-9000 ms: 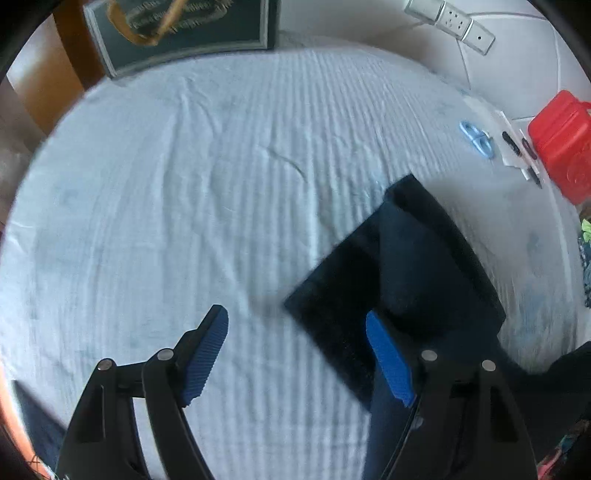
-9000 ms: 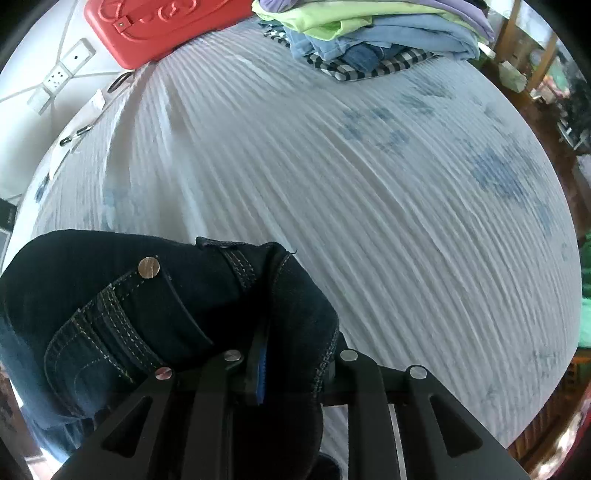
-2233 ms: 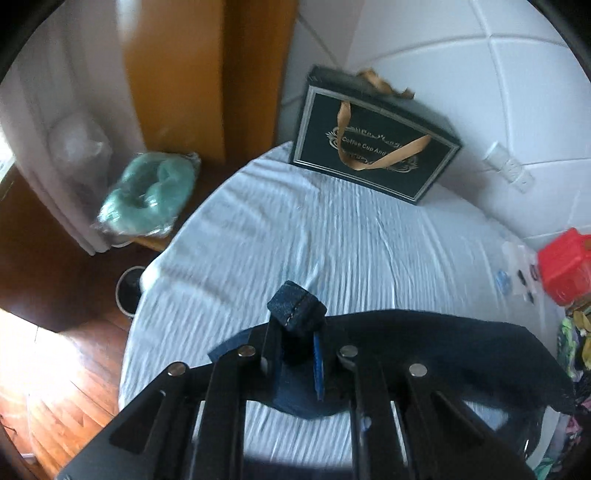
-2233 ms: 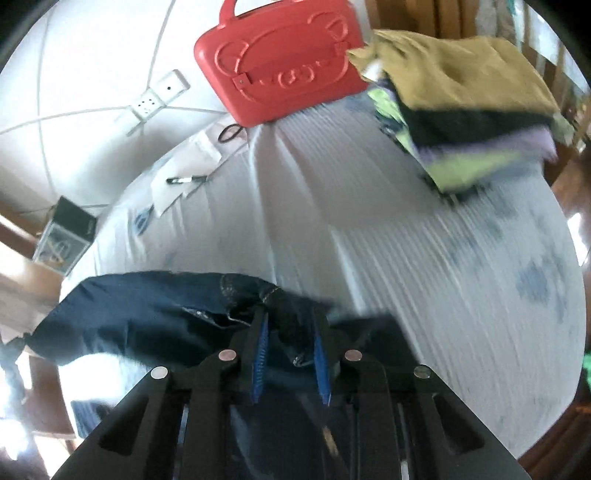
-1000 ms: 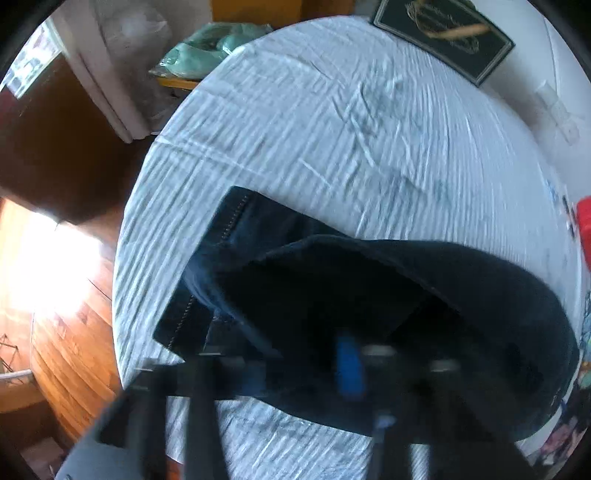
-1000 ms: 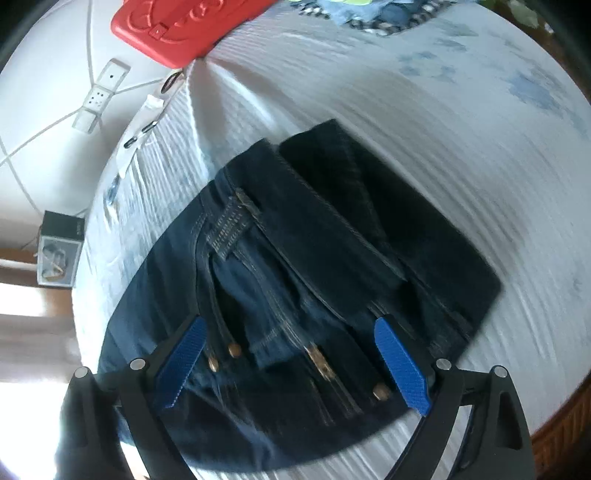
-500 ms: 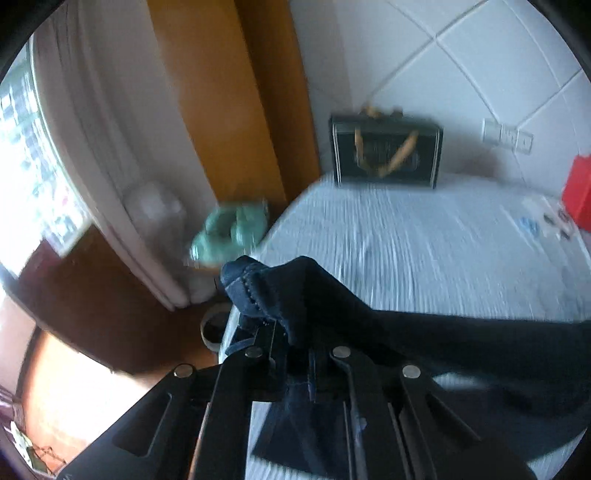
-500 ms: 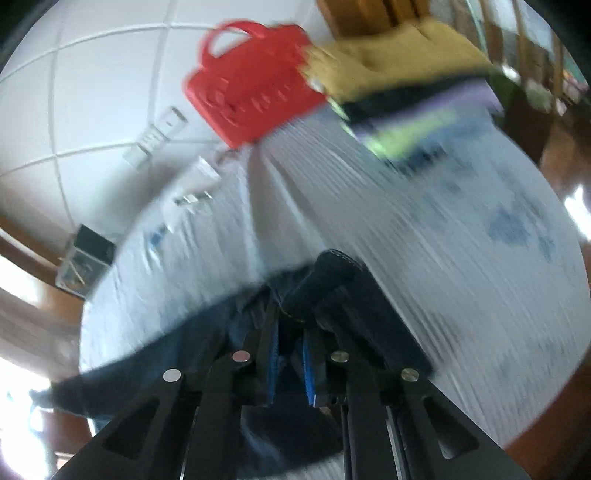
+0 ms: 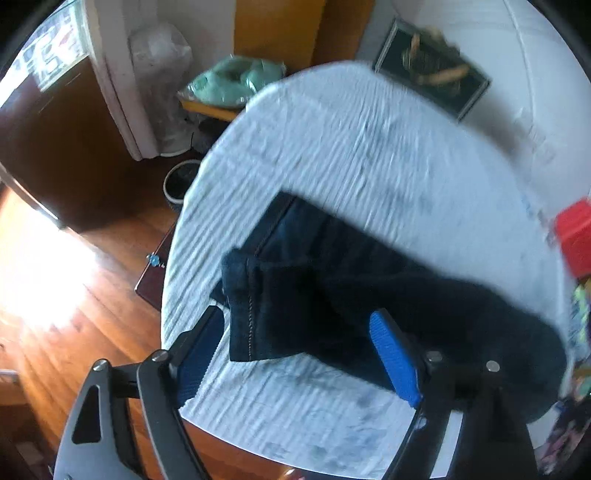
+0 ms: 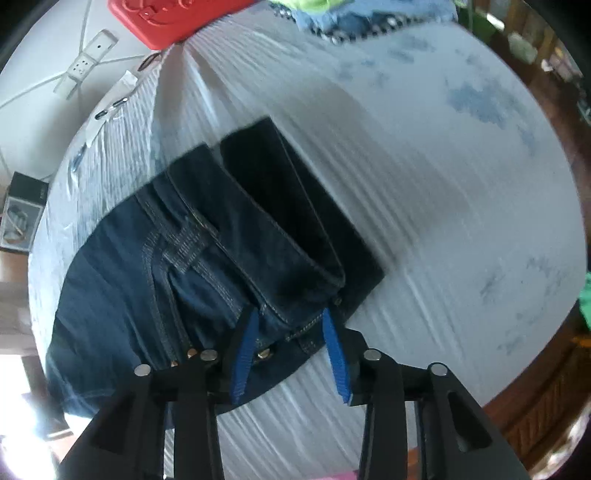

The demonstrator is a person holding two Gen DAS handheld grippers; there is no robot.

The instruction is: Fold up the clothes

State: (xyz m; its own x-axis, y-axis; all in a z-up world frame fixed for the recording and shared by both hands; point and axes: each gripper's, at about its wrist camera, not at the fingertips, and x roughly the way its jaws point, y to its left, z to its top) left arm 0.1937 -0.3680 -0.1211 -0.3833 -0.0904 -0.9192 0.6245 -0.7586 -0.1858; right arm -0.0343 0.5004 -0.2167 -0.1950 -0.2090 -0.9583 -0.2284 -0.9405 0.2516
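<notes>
A pair of dark blue jeans [image 9: 332, 295] lies folded lengthwise on the round table with the pale striped cloth [image 9: 369, 155]. In the left wrist view my left gripper [image 9: 295, 354] is open above the leg end, its blue pads [image 9: 395, 358] wide apart around the hem. In the right wrist view the waistband end of the jeans [image 10: 229, 236] lies flat, with rivets and zipper showing. My right gripper [image 10: 291, 354] is open, its pads either side of the waistband corner, holding nothing.
A red case [image 10: 166, 14] and a stack of folded clothes [image 10: 362, 14] sit at the far side. A dark gift bag [image 9: 432, 81] stands by the wall. The table edge and wooden floor [image 9: 55, 266] are close on the left.
Half a second ago both grippers were shut on the jeans and held them up. Now both are open and the jeans lie on the table.
</notes>
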